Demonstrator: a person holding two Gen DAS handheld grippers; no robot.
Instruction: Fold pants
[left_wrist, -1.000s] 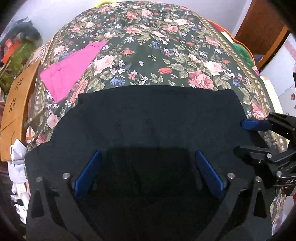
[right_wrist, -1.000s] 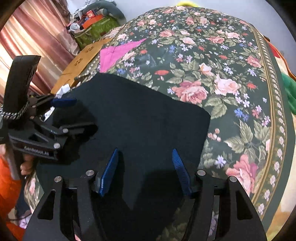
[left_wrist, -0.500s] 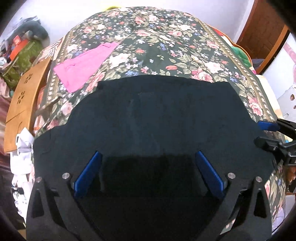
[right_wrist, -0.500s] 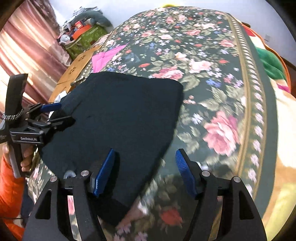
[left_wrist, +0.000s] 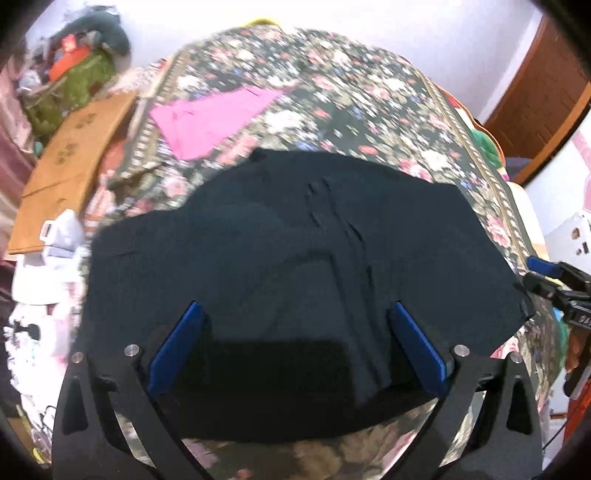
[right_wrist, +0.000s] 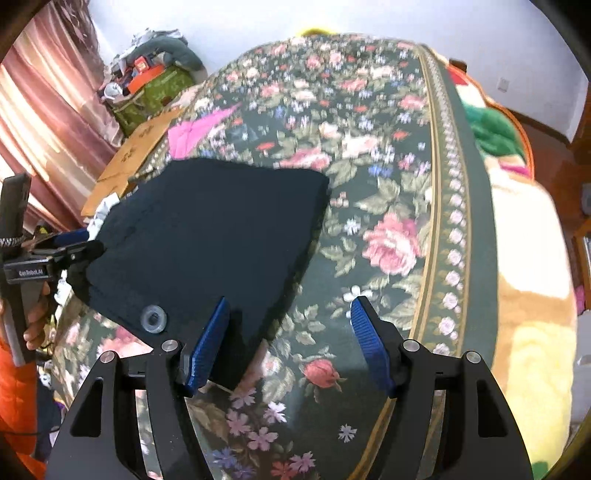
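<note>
The dark navy pants lie folded into a flat block on the floral bedspread, with a few wrinkles down the middle. They also show in the right wrist view, with a clear button near the near edge. My left gripper is open, its blue fingers apart above the near edge of the pants. My right gripper is open and empty, at the pants' right near corner, mostly over the bedspread. Each gripper shows at the edge of the other's view.
A folded pink garment lies on the bed beyond the pants. A wooden board and white clutter are to the left of the bed. Green and yellow blankets lie along the bed's right side.
Both grippers have pulled back and up from the pants. The right one has swung to the right, off the cloth. The pants stay on the bed, now slightly wrinkled.
</note>
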